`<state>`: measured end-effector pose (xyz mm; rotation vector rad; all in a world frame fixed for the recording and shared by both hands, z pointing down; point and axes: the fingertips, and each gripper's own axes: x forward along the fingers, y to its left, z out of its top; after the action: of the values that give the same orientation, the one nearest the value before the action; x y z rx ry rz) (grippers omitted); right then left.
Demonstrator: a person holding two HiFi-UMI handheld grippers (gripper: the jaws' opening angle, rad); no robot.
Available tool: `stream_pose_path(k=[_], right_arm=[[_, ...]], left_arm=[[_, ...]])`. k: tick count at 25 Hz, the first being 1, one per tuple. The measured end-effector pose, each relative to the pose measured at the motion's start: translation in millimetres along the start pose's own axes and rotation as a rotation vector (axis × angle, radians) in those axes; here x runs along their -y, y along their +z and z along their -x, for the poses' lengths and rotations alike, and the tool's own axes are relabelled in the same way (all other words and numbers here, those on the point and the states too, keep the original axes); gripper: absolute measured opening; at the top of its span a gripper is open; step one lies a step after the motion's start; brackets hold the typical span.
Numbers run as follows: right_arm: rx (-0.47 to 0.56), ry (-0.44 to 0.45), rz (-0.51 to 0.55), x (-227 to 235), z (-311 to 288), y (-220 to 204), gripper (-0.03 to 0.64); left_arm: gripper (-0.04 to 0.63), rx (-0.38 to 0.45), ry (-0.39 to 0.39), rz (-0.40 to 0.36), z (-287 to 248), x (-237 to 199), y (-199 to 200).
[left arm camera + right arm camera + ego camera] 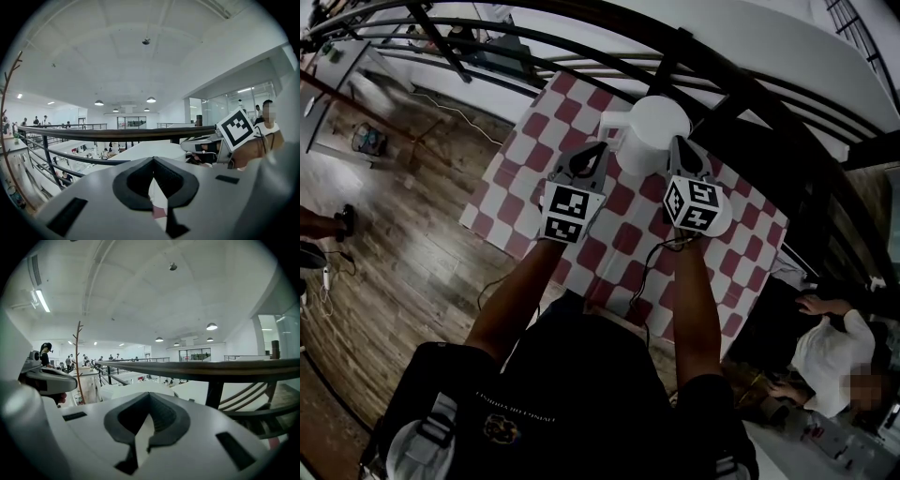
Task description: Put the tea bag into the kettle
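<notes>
No legible txt anywhere. Small pale print line + round emblem on person's black top (502, 417): too blurred to read. Marker cubes (572, 211) on left gripper (598, 150) & right gripper (677, 142): b/w square codes only, no letters/nos.

A white kettle (649, 131) is recorded standing upright on the red-and-white chequered table (741, 253), towards the table's far edge and roughly midway across its width. From above, its top is seen as a plain round white disc, and the body below is largely concealed. A white part is noted projecting from its left side; whether this is the spout or the handle cannot be determined. The tea bag cannot be made out in any view.
</notes>
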<state>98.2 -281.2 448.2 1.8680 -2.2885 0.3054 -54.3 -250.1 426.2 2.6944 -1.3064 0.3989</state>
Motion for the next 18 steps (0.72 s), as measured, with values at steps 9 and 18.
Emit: stream_pose_path(k=[9,18], right_arm=[[0.086,0.032,-0.058,-2.7,39.0,7.8,0.015],[0.110,0.050,-0.058,-16.8,110.5,13.6,0.015]], left_arm=[[0.003,0.004,-0.027,-0.009,-0.8,14.0,1.5],[0.003,-0.030,-0.075,-0.053,19.8,44.8,-8.0]])
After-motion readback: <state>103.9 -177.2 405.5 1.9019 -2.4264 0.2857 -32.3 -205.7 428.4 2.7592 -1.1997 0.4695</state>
